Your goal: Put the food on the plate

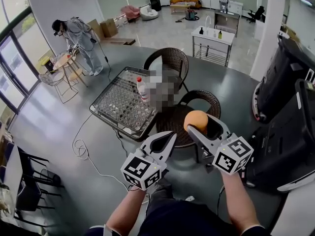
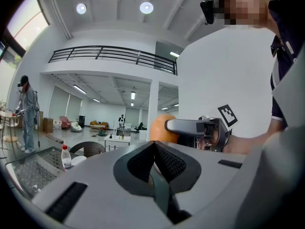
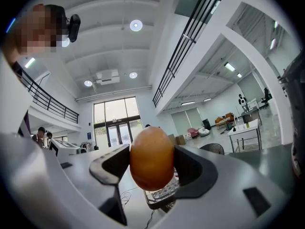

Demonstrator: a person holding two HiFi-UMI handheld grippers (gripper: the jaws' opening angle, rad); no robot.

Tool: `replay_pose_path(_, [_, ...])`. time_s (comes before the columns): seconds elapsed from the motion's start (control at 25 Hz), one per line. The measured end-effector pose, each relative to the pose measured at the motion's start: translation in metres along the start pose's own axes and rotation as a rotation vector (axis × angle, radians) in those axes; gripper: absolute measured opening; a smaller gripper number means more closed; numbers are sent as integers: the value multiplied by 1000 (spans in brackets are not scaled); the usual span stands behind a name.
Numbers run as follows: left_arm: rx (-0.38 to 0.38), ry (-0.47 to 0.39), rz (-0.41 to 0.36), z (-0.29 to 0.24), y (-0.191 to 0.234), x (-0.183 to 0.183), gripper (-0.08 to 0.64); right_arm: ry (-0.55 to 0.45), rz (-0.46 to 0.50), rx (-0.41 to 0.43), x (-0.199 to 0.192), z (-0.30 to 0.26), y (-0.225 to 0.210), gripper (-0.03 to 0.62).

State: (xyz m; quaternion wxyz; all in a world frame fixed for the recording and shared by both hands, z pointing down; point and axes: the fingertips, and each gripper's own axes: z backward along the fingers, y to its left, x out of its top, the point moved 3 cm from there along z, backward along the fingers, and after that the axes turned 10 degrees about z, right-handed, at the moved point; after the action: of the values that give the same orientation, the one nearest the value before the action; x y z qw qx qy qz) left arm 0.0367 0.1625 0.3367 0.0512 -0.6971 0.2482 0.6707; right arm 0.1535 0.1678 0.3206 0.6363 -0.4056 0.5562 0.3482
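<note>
An orange, egg-shaped piece of food (image 1: 196,120) is clamped between the jaws of my right gripper (image 1: 202,124), held in the air above a dark wicker chair. In the right gripper view the food (image 3: 151,157) fills the gap of the right gripper (image 3: 152,159). My left gripper (image 1: 167,139) hangs beside it, a little lower, shut with nothing in it; in its own view the left gripper (image 2: 153,147) has its pads together. That view also shows the food (image 2: 159,128) and a white dish (image 2: 78,160) beside a bottle on the table.
A glass-topped metal table (image 1: 106,107) carries a red-capped bottle (image 1: 141,88). Two wicker chairs (image 1: 167,60) (image 1: 199,100) stand by it. A cable (image 1: 81,149) lies on the floor. Black equipment (image 1: 290,112) is at the right. A person (image 1: 78,33) stands far left.
</note>
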Motion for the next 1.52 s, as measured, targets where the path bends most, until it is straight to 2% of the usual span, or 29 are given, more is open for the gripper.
replay_pose_path(0.72, [-55, 26, 69, -43, 182, 22, 9, 97, -1, -55, -34, -180, -51, 298])
replay_pose_path(1.0, [-82, 41, 98, -47, 236, 38, 9, 122, 0, -102, -34, -233, -61, 298])
replay_pose_path(1.28, [-57, 50, 121, -51, 274, 45, 9, 140, -17, -128, -38, -267, -80, 298])
replay_pose_path(1.52, [8, 53, 124, -57, 303, 48, 8, 149, -30, -108, -42, -300, -104, 298])
